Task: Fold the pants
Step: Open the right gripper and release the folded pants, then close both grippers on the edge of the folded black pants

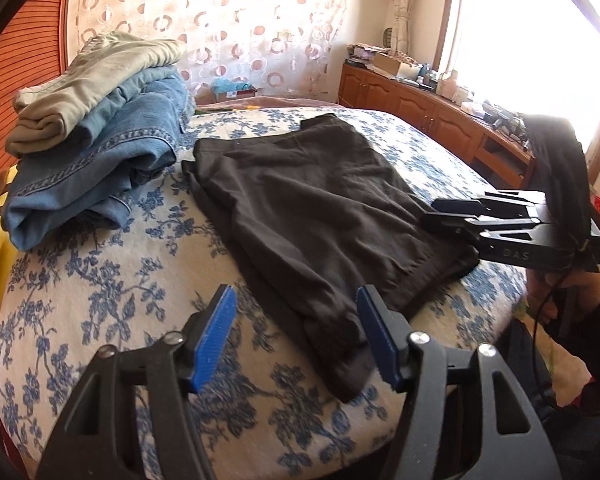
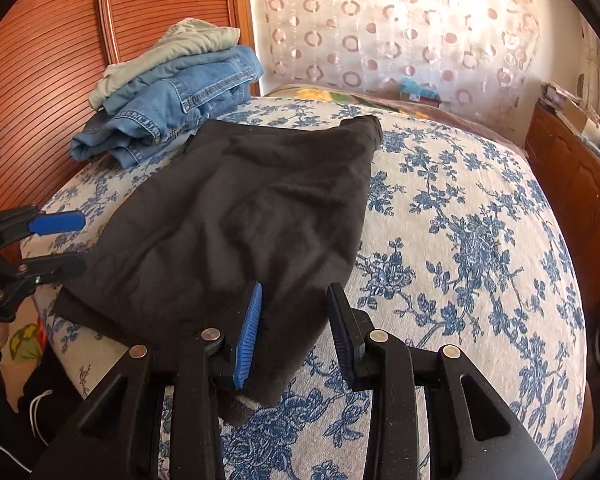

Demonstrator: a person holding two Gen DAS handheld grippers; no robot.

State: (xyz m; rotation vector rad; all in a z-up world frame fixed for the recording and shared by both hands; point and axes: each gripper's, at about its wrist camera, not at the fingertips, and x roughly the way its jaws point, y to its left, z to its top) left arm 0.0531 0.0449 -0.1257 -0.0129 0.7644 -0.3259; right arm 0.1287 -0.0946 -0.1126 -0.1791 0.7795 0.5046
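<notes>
Spread fingers of both the left gripper point(image 1: 296, 336) and right gripper point(image 2: 294, 334) straddle near corners of black pants point(image 1: 320, 208) on bed point(image 1: 100, 280), poised to pinch for folding.

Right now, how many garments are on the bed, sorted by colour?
Black: 1, the black pants lying flat on the bed.
Blue denim: 2, the jeans at the bottom of the stack and a lighter denim piece above.
Beige: 1, the beige pants on top.
Total: 4
</notes>
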